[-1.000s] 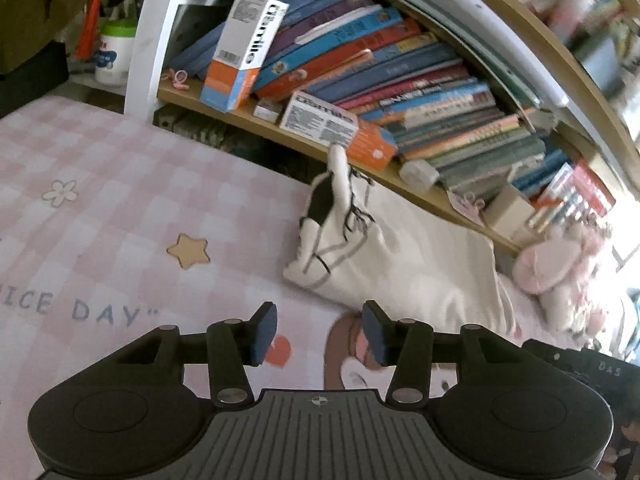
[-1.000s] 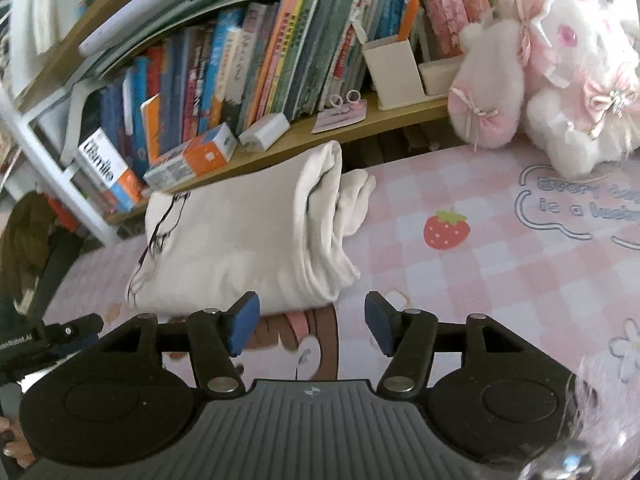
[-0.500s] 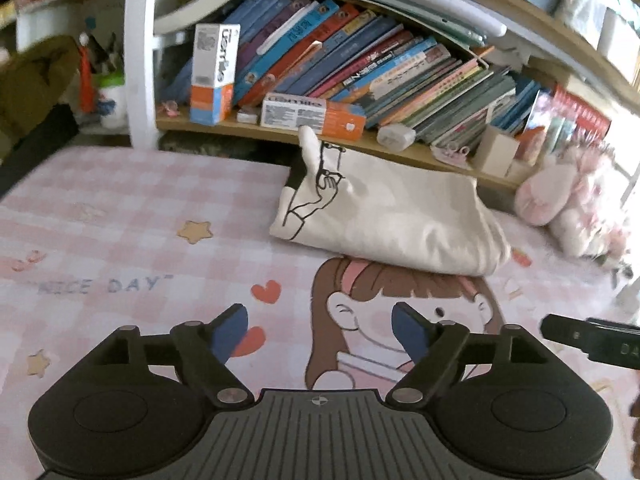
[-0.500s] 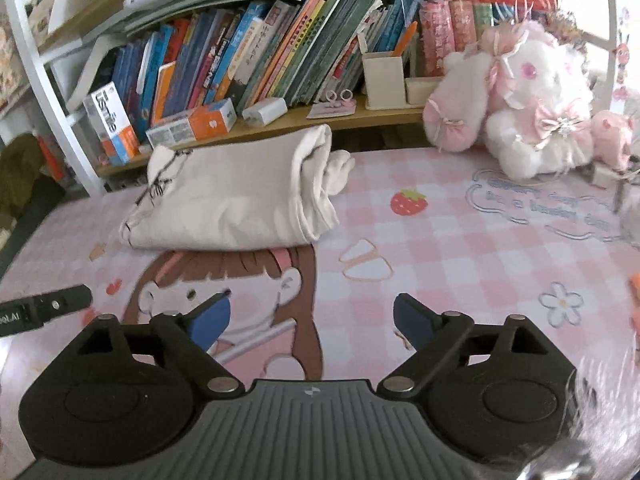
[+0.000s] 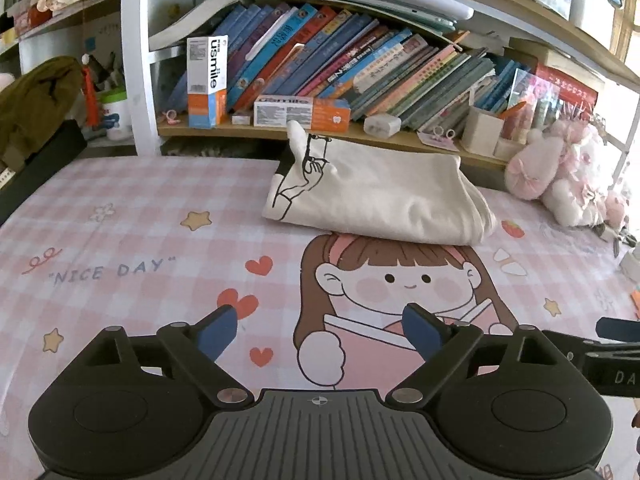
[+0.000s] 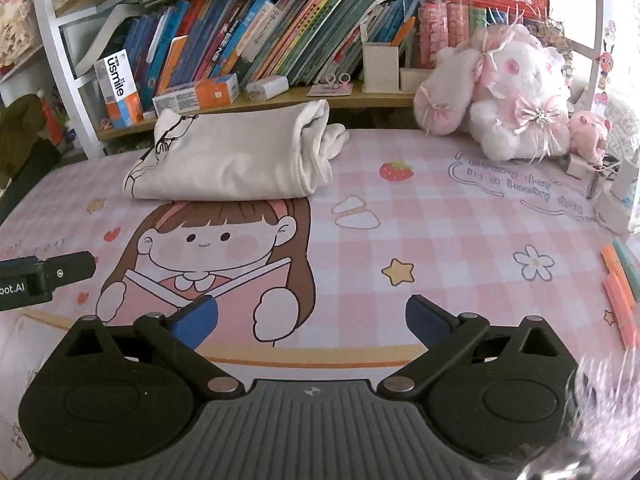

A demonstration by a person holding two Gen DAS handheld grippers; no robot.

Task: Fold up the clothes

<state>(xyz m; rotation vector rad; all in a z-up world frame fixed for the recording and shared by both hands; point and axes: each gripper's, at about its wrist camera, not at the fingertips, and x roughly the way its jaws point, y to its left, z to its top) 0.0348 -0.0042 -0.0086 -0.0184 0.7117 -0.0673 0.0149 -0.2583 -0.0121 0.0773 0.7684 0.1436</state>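
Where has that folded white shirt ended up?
In both views the folded white shirt lies at the far edge of the pink mat, just below the bookshelf, left of the plush bunny.

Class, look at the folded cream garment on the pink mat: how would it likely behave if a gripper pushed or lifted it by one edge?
The folded cream garment is soft cloth, so it would probably sag and unfold if lifted by one edge. Its loose layers at the right end might slide apart when pushed. It looks light and could bunch on the pink mat rather than slide.
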